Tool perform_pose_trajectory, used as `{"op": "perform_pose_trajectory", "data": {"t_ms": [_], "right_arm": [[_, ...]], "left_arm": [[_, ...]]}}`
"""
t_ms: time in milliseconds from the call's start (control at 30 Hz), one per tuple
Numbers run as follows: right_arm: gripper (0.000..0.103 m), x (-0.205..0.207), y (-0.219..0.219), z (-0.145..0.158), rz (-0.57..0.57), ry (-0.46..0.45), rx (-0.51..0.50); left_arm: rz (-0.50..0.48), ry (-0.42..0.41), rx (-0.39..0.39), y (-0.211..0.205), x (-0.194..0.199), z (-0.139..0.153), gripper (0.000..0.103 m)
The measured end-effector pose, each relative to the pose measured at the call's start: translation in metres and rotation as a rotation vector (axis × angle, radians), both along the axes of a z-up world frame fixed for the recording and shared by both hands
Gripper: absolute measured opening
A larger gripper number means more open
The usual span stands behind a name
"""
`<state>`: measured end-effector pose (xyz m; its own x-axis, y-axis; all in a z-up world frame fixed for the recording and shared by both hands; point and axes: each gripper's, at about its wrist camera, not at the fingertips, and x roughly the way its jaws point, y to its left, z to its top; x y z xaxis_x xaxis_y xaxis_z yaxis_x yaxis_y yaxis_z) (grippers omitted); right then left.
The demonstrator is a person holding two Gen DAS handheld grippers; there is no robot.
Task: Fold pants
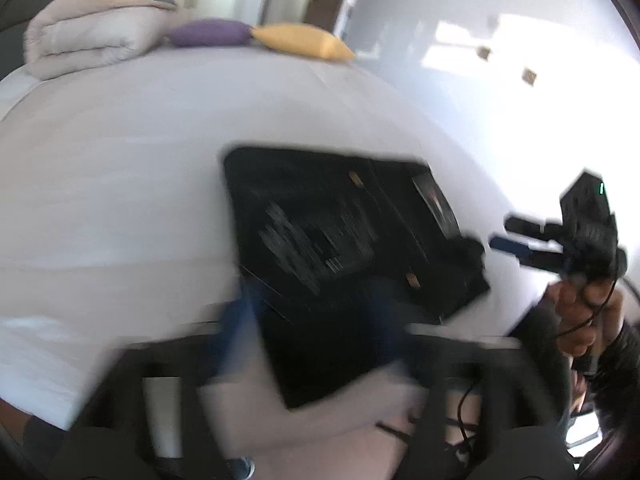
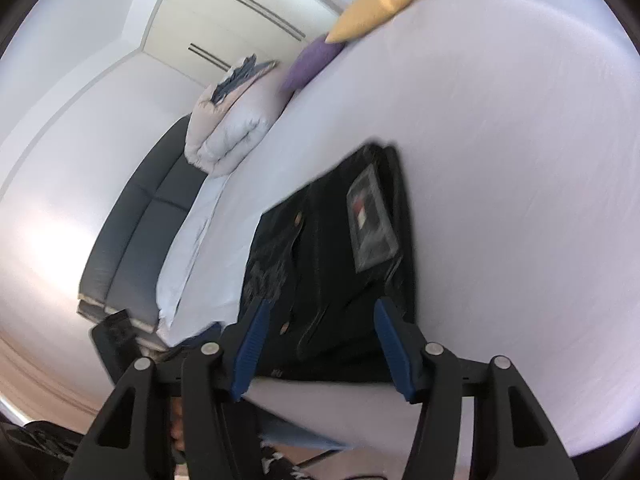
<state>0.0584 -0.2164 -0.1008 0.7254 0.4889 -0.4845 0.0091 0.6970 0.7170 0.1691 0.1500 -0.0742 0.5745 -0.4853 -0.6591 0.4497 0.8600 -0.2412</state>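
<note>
Right wrist view shows your right gripper (image 2: 320, 308) with its jaws apart and empty, hovering over the near edge of the black pants (image 2: 332, 256), which lie as a compact folded block on the white bed (image 2: 520, 160). Your left gripper (image 1: 304, 320) is smeared by blur; its jaws look apart, holding nothing. The folding looks nearly done, so next you probably need only check and square the edges.
</note>
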Motion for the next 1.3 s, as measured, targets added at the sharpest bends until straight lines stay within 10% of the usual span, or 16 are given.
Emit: {"op": "perform_pose_trajectory", "data": {"t_ms": [233,400,533,867,1300], "right_arm": [[0.059,0.048,-0.027,-0.016,-0.012,0.132,-0.002],[0.060,0.080,-0.022,-0.032,0.012,0.199,-0.020],[0.059,0.101,-0.013,-0.035,0.056,0.217,-0.008],[0.019,0.118,0.017,-0.022,0.083,0.212,-0.140],[0.018,0.173,-0.038,0.052,0.045,0.066,-0.139]], "left_arm": [[0.038,0.176,-0.162,0.023,0.061,-0.019,0.103],[-0.021,0.273,-0.115,-0.008,0.096,-0.039,0.102],[-0.048,0.337,-0.060,-0.033,0.113,-0.059,0.083],[-0.046,0.290,-0.004,-0.051,0.122,-0.046,0.024],[-0.117,0.081,0.037,-0.115,0.197,0.037,0.022]]}}
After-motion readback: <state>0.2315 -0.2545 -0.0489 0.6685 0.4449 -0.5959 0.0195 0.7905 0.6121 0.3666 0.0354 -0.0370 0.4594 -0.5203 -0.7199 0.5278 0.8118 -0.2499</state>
